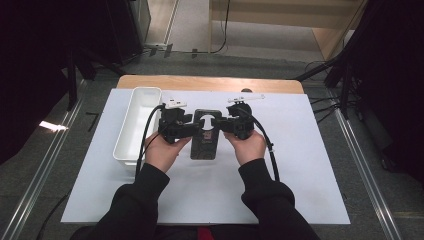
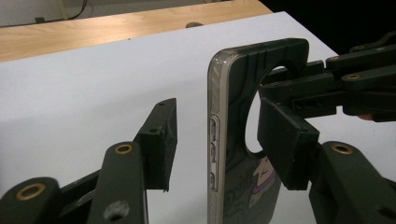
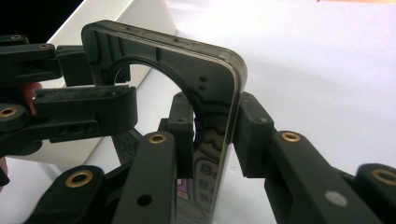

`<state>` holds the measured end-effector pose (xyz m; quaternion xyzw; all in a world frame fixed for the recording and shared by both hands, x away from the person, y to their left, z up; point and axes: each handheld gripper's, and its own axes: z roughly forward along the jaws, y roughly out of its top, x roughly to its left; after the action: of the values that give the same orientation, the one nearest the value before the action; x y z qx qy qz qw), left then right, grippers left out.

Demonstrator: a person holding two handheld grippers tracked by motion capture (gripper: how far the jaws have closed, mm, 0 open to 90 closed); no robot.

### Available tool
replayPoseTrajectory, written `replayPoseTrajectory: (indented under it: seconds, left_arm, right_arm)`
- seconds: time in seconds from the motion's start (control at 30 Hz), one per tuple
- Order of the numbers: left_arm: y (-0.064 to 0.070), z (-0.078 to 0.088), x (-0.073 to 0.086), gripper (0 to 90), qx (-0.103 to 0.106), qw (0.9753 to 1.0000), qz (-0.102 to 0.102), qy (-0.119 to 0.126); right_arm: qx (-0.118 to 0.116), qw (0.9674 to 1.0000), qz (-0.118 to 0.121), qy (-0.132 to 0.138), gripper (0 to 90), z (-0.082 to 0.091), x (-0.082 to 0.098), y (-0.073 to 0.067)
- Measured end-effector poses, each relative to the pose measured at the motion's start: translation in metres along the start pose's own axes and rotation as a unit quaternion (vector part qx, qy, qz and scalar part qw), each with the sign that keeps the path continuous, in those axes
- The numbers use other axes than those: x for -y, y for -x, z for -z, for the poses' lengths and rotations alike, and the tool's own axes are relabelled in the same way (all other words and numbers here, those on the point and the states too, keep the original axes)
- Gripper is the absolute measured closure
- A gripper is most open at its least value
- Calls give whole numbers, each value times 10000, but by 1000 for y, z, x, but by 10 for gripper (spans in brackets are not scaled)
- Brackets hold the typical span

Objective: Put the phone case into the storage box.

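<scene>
In the high view, a phone case (image 1: pixel 205 135) sat in the middle of the picture, on the white sheet (image 1: pixel 300 165) that covered the table. The left gripper (image 1: pixel 192 128) came at the case from the left and the right gripper (image 1: pixel 223 125) from the right, so the 2 met at its top end. A white bin (image 1: pixel 131 131) stood just left of them.

In the left gripper view, the case (image 2: pixel 233 140) stood on its edge in the middle of the picture. One jaw was at the lower left, apart from the case. The other jaw sat on the case's back, by the big round hole. So this gripper was not squeezing yet, with the case between its jaws. The right gripper (image 2: pixel 322 88) reached in from the upper right.

In the right gripper view, the case (image 3: pixel 205 93) filled the middle, and the 2 jaws pinched its edge tight, one on each side. The left gripper (image 3: pixel 70 93) came in from the left, by the hole.

The step looked like a 2-handed hold on the case. Next, the left jaws would need to close on it gently, so it would not bend or slip.
</scene>
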<state>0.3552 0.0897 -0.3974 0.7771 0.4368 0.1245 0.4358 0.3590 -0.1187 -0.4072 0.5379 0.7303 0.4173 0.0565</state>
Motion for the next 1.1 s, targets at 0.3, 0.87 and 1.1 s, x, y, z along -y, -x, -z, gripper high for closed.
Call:
replayPoseTrajectory:
  seconds: [0.3,0.87,1.1]
  left_arm:
    - [3,0,1,558,-215,9996,-157,27]
    - [5,0,1,694,-328,9991,-255,-16]
    - [3,1,1,708,-322,9992,-223,11]
  right_arm:
    - [-7,10000,-28,-2,700,1,1,-4]
    - [-10,10000,20,1,701,2,2,-11]
    - [-31,10000,31,41,701,2,2,-14]
